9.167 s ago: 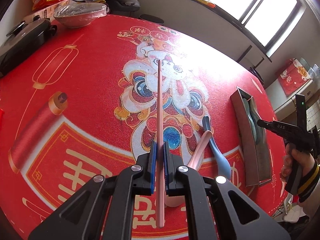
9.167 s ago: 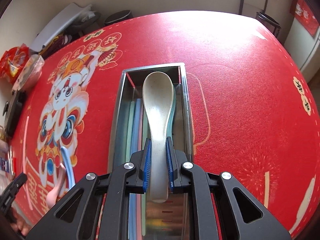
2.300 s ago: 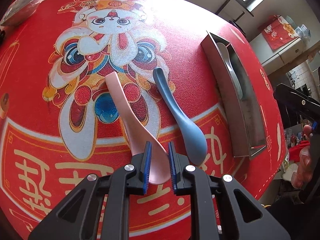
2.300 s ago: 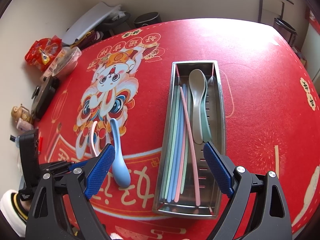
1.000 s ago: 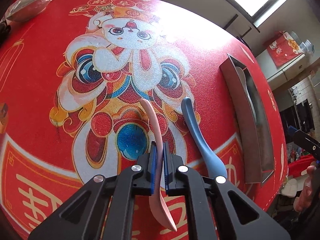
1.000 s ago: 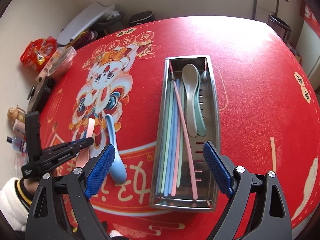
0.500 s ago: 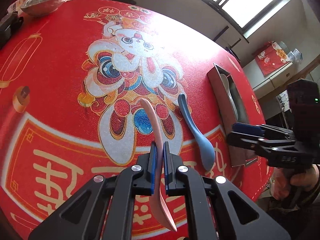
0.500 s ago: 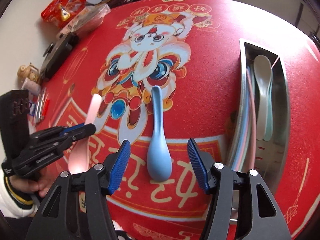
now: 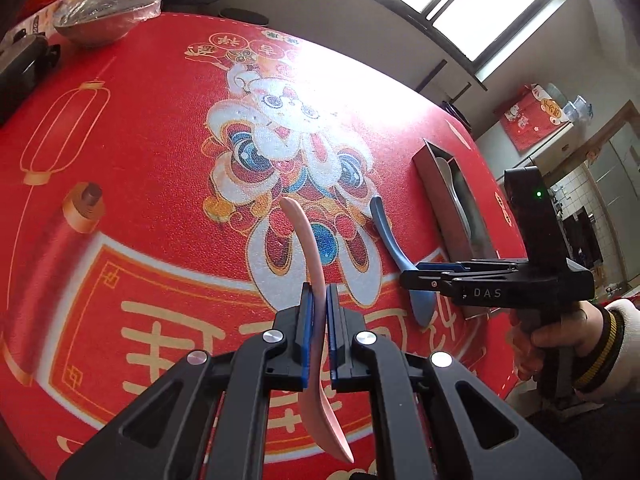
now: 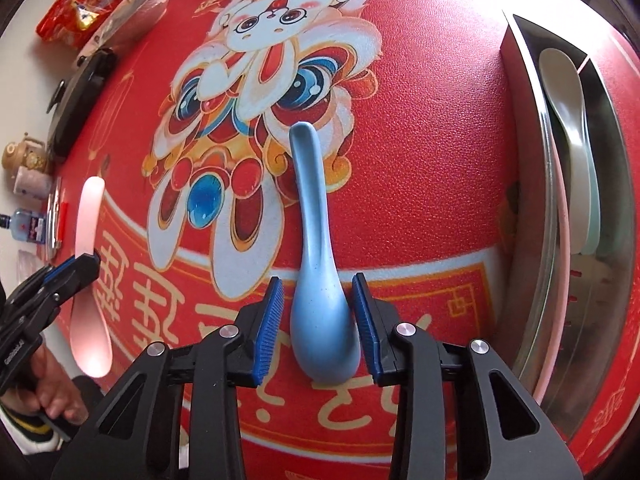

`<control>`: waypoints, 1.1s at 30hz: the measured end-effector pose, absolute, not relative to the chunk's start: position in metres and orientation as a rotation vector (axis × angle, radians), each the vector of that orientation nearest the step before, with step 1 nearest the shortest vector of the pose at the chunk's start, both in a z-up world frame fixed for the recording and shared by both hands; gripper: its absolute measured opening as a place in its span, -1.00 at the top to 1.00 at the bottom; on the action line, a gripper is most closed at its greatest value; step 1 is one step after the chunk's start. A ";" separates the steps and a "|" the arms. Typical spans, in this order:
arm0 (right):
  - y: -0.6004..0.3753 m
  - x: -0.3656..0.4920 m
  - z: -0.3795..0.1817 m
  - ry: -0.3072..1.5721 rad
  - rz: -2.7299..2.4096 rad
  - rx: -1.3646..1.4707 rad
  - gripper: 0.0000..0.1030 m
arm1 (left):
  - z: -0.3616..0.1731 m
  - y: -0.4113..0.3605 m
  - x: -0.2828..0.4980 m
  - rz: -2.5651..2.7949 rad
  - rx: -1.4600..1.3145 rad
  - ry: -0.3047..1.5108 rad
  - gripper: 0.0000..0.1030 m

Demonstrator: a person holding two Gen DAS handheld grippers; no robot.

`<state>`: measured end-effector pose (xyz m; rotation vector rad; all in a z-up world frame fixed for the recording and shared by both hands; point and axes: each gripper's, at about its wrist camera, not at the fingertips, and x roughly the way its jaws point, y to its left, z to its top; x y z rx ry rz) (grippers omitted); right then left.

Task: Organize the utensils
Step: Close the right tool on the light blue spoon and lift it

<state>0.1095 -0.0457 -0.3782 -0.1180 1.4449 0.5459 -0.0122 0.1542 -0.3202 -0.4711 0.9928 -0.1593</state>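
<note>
My left gripper (image 9: 316, 300) is shut on a pink spoon (image 9: 308, 248) and holds it above the red tablecloth; the spoon also shows in the right wrist view (image 10: 89, 216). A blue spoon (image 10: 316, 248) lies on the cloth. My right gripper (image 10: 318, 312) is open, low over the cloth, its pads on either side of the blue spoon's bowl without touching it. In the left wrist view the blue spoon (image 9: 390, 240) lies under the right gripper (image 9: 440, 276). A steel utensil tray (image 10: 600, 320) at the right holds a white spoon (image 10: 568, 92) and a pink chopstick.
A covered bowl (image 9: 104, 16) and a black appliance (image 9: 20, 68) sit at the table's far left. Snack bags (image 10: 76, 12), a black pan (image 10: 76, 100), a small teapot (image 10: 24, 156) and a bottle line the left edge.
My left gripper has lifted the pink spoon higher. My right gripper has come down and forward over the blue spoon, and its jaws have narrowed around the bowl.
</note>
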 end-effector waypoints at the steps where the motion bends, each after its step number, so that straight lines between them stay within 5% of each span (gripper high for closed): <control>1: -0.047 0.109 -0.379 1.449 0.546 -0.108 0.45 | -0.320 0.156 -0.012 -0.162 -0.469 0.993 0.88; 10: -0.032 0.097 -0.369 1.427 0.598 -0.076 0.73 | -0.317 0.165 -0.011 -0.187 -0.448 0.983 0.88; 33: 0.019 0.079 -0.366 1.383 0.676 -0.197 0.70 | -0.322 0.178 -0.021 -0.146 -0.479 0.993 0.88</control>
